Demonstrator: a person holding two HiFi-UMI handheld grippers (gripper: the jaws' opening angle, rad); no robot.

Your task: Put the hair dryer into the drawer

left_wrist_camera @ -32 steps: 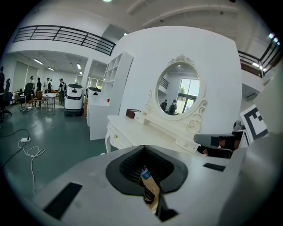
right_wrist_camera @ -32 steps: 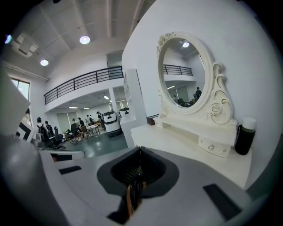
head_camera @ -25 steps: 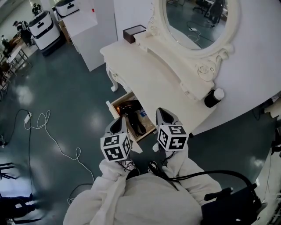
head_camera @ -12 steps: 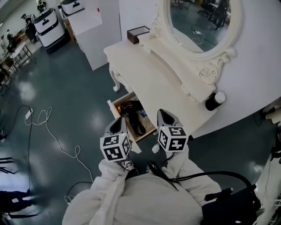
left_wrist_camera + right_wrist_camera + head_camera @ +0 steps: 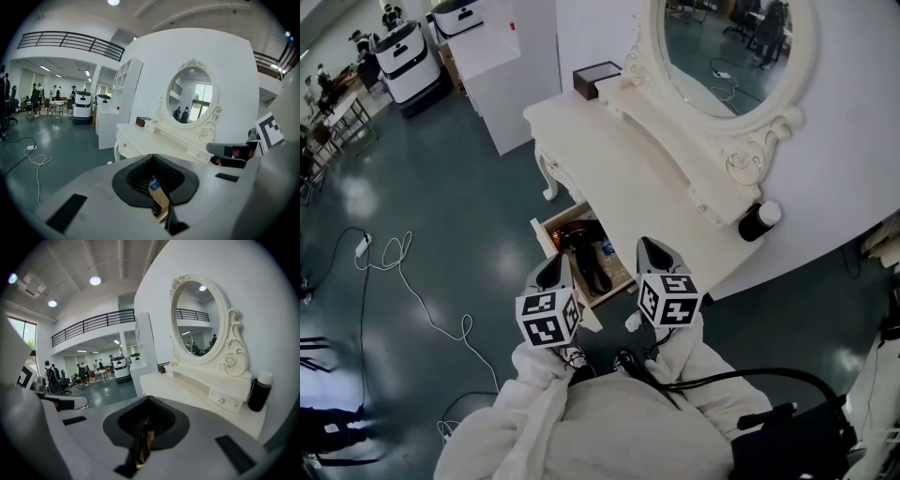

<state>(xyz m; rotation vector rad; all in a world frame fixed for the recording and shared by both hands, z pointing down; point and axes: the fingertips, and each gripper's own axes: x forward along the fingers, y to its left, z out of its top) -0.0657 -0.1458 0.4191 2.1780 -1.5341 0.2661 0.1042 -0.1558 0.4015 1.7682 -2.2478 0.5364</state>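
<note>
The black hair dryer (image 5: pixel 585 251) lies inside the open wooden drawer (image 5: pixel 546 234) of the white dressing table (image 5: pixel 619 169), next to a small item with a blue label. My left gripper (image 5: pixel 553 268) hovers at the drawer's near left corner, shut and with nothing in it. My right gripper (image 5: pixel 650 251) is level with it over the table's front edge, right of the drawer, also shut on nothing. In the left gripper view the shut jaws (image 5: pixel 152 157) point at the table. The right gripper view shows its jaws (image 5: pixel 148 399) pressed together.
An oval mirror (image 5: pixel 722 47) stands on the table's raised back shelf, a dark box (image 5: pixel 593 75) at its far end and a black bottle with a white cap (image 5: pixel 757 218) at the near end. A white cable (image 5: pixel 403 281) loops on the floor. A white cabinet (image 5: pixel 502 66) stands beyond.
Both grippers keep their place and stay shut. Only the head view has shifted a little, so the table sits slightly further right.
</note>
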